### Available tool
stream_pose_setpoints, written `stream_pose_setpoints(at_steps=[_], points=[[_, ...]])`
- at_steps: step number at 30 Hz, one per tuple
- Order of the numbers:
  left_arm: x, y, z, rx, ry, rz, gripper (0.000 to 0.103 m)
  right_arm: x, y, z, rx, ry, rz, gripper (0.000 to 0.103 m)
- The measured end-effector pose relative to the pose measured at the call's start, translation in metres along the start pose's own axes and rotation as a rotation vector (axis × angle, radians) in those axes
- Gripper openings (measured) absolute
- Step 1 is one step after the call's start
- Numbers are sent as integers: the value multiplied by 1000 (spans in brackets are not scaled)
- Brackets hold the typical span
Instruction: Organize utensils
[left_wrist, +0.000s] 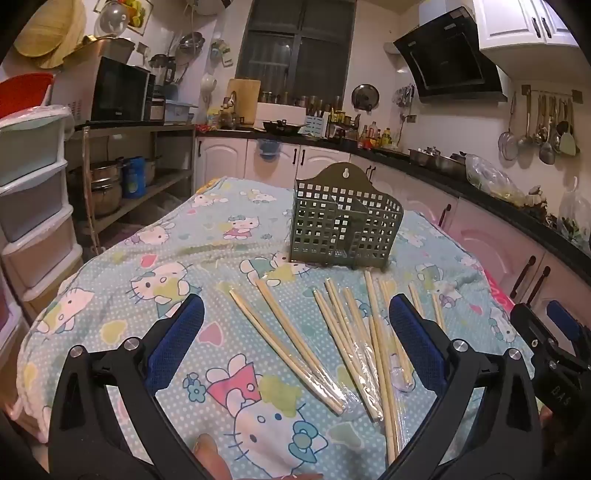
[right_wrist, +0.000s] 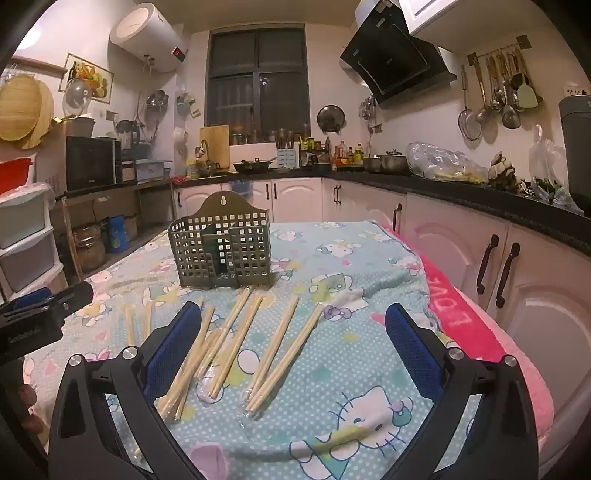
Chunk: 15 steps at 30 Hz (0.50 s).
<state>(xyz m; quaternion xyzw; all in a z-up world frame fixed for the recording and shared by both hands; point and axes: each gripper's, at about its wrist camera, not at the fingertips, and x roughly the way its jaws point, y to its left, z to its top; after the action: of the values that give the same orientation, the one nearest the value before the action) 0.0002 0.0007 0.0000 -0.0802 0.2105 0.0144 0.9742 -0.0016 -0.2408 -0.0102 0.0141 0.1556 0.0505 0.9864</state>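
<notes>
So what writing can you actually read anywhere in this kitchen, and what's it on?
"LOVE": pink blanket, letters upside down in the right view.
"DAS": right claw's black body, in the left view.
Left claw's body: white lettering, too blurred to read.
Microwave badge, heater display, counter bottles: too small to read.

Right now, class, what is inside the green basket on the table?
Through the holes of the green basket only its own dividers show; no chopsticks are in it. The very bottom is partly hidden by the front wall.
</notes>
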Motion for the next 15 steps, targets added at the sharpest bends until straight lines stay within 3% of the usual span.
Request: stream_pose_setpoints(at_steps=[15], points=[[5,-4,-2,18,5,6,92,-1,-2,1,3,-1,3,97]])
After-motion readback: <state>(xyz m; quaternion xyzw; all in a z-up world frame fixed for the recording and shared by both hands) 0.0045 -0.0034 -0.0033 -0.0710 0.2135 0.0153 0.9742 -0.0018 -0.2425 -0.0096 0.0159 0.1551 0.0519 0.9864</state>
